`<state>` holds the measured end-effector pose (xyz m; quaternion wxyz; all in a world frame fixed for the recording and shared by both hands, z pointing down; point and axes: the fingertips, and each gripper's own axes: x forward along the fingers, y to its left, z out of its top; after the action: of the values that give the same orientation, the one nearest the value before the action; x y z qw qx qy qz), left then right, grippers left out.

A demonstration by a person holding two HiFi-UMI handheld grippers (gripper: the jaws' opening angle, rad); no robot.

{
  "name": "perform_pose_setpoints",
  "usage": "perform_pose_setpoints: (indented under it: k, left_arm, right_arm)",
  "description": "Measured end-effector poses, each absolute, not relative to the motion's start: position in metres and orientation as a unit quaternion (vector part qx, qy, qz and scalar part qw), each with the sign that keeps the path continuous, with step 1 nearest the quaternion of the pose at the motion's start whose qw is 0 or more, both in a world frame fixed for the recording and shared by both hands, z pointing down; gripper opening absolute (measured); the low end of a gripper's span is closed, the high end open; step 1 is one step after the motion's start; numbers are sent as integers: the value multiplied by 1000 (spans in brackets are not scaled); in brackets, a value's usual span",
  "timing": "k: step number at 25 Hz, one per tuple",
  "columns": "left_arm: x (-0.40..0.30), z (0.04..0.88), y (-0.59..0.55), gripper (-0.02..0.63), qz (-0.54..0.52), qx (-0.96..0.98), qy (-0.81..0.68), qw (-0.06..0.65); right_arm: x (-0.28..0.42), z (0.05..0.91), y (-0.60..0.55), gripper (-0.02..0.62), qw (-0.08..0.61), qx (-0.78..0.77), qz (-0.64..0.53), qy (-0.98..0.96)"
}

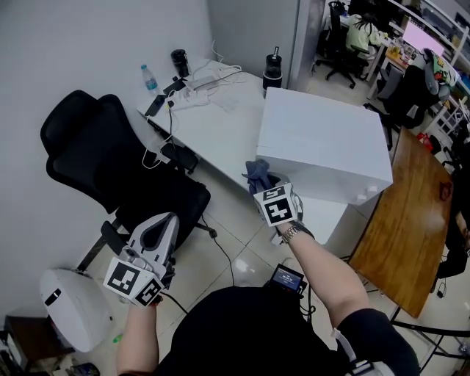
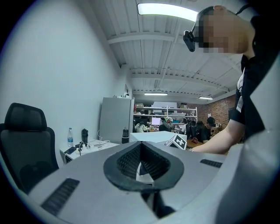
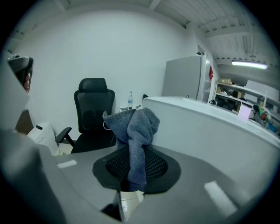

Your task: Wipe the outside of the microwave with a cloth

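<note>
This is an open-plan office. A black high-backed swivel office chair [image 1: 110, 158] stands at a long white desk [image 1: 213, 125]; on the desk lie a white power strip with trailing white cables [image 1: 192, 94], a clear plastic water bottle [image 1: 150, 78] and a black lidded drink tumbler [image 1: 272, 70]. A brown wooden tabletop [image 1: 404, 228] stands beside it on pale glossy floor tiles [image 1: 242, 257]. Beyond, another black swivel chair [image 1: 339, 44] faces a crowded work desk; the left gripper view shows seated people near a lit computer monitor [image 2: 156, 121], white shelving racks [image 2: 166, 109], a red brick back wall [image 2: 218, 107] and a long ceiling strip light [image 2: 168, 11].
</note>
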<state>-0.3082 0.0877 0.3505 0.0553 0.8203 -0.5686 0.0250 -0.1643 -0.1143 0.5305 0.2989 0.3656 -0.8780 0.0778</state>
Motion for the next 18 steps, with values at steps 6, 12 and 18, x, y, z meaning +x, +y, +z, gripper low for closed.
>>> perform_pose_setpoints:
  k: [6,12,18]
  left_arm:
    - [-310,351,83,5,26,824,-562,58]
    - [-298,353,75,5,22,835,-546,60]
    - [-275,350,64,5,19,849,-525,59]
  right_arm:
    - [-161,534,-120,63,285,384,93,-873]
    - [-132,534,-124,63,287,410,98,-860]
    - [-92,531,-129,63,289,437,105,-846]
